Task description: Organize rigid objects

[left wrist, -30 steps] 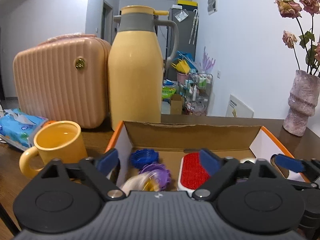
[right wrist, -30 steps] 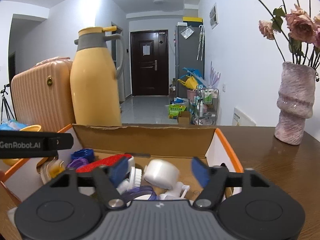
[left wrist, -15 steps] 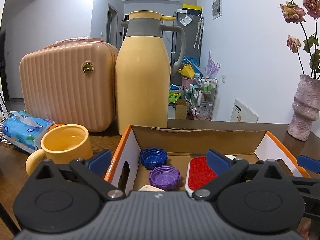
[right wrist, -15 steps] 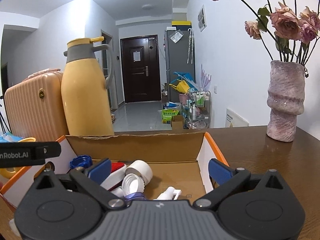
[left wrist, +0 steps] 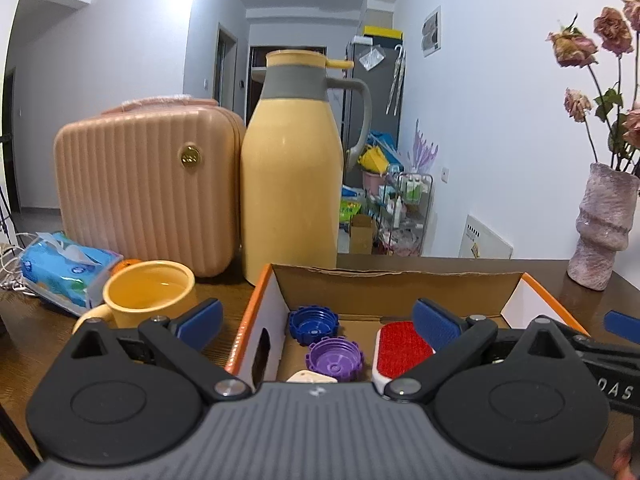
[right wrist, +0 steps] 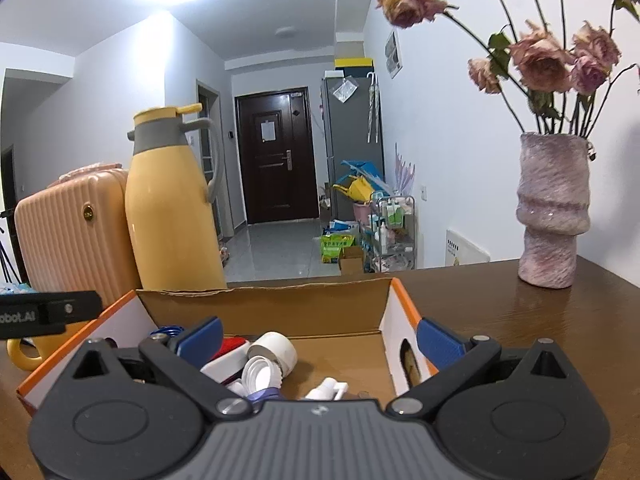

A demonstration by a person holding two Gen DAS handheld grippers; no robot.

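An open cardboard box (left wrist: pixel 392 285) with orange rims sits on the brown table. Inside lie a blue cap (left wrist: pixel 313 323), a purple cap (left wrist: pixel 335 360), a red-faced brush (left wrist: pixel 402 346) and a cream piece (left wrist: pixel 311 377). The right wrist view shows the same box (right wrist: pixel 264 304) holding a white cylinder (right wrist: pixel 276 350), a white ribbed cap (right wrist: pixel 258 375) and a small white spray part (right wrist: pixel 326 388). My left gripper (left wrist: pixel 318 320) stands open over the box's left wall with nothing between its fingers. My right gripper (right wrist: pixel 318 338) is open above the box's right part, empty.
A yellow mug (left wrist: pixel 150 298), a blue tissue pack (left wrist: pixel 60 268), a peach ribbed case (left wrist: pixel 148 184) and a tall yellow jug (left wrist: pixel 292 176) stand left of and behind the box. A pink vase (right wrist: pixel 554 212) with dried roses stands at the right on the table.
Both grippers drew back from the box and rose slightly. The right jaws widened to fully open. The pale piece seen between the left fingers a second ago now lies in the box.
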